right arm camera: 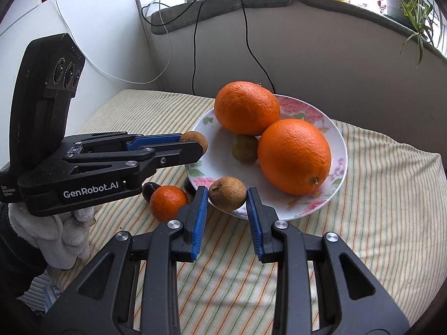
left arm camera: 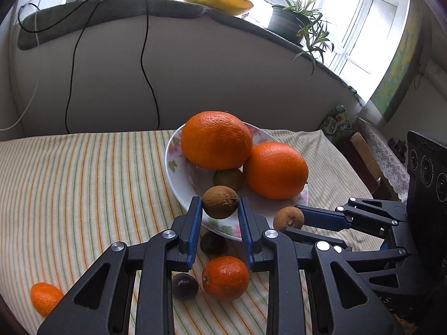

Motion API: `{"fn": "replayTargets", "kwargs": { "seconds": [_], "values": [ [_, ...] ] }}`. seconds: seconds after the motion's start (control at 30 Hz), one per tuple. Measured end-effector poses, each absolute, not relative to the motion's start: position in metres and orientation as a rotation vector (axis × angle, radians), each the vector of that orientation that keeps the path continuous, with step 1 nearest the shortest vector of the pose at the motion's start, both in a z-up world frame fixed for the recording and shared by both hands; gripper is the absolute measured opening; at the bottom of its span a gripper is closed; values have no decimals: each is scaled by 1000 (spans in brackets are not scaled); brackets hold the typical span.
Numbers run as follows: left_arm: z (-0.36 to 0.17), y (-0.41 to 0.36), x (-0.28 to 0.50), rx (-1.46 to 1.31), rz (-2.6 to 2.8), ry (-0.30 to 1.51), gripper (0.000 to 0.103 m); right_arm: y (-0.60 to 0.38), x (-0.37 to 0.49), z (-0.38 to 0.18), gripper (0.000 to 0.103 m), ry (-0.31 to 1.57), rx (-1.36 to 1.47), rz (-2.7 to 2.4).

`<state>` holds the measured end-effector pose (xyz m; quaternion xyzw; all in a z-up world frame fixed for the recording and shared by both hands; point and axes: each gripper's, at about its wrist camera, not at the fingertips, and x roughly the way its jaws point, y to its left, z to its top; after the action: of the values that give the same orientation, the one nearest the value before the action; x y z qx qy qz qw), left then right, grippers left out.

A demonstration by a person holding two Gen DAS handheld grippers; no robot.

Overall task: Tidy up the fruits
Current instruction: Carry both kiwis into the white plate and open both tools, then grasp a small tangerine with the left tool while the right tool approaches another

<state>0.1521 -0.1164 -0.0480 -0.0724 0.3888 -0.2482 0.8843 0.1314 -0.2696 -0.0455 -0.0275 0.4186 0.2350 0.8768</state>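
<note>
Brown, rough-skinned small fruit sits clamped in each gripper. Left gripper (left arm camera: 220, 205): jaws nearly closed, blue pads pressing both sides of one brown fruit (left arm camera: 220, 201), carried at the near rim of the floral plate (left arm camera: 174, 150) at frame centre. Right gripper (right arm camera: 226, 195): jaws likewise narrow, gripping a second brown fruit (right arm camera: 227, 193) just over the plate's lower edge. Judgement: both are held low over the rim so they can be set down without rolling.

Already on the plate: two large oranges (right arm camera: 247, 107) and a small greenish fruit (right arm camera: 245, 148) wedged between them, which likely keeps it put.

On the striped cloth (left arm camera: 83, 167), lower frame: a mandarin (left arm camera: 225, 277), a dark fruit (left arm camera: 185, 286), another mandarin (left arm camera: 44, 297) at lower left. Not yet collected.
</note>
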Motion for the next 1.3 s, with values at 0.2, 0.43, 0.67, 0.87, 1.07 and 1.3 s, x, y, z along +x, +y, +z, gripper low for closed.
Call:
{"fn": "replayTargets", "kwargs": {
  "seconds": [0.2,0.43,0.67,0.87,1.07,1.3],
  "values": [
    [-46,-119,154,-145,-520,808,24,-266,129,-46,30,874,-69,491],
    [-45,-123,153,-137,-517,808,25,-266,128,-45,30,869,-71,482],
    [-42,-119,151,-143,-507,797,42,-266,126,-43,58,855,-84,469],
    [-37,-114,145,-135,-492,780,42,-270,121,-40,58,849,-60,471],
    [-34,-99,136,-147,-467,769,42,-270,111,-34,58,839,-47,482],
    [-32,-79,122,-154,-416,758,42,-264,101,-33,58,841,-44,511]
  ]
}}
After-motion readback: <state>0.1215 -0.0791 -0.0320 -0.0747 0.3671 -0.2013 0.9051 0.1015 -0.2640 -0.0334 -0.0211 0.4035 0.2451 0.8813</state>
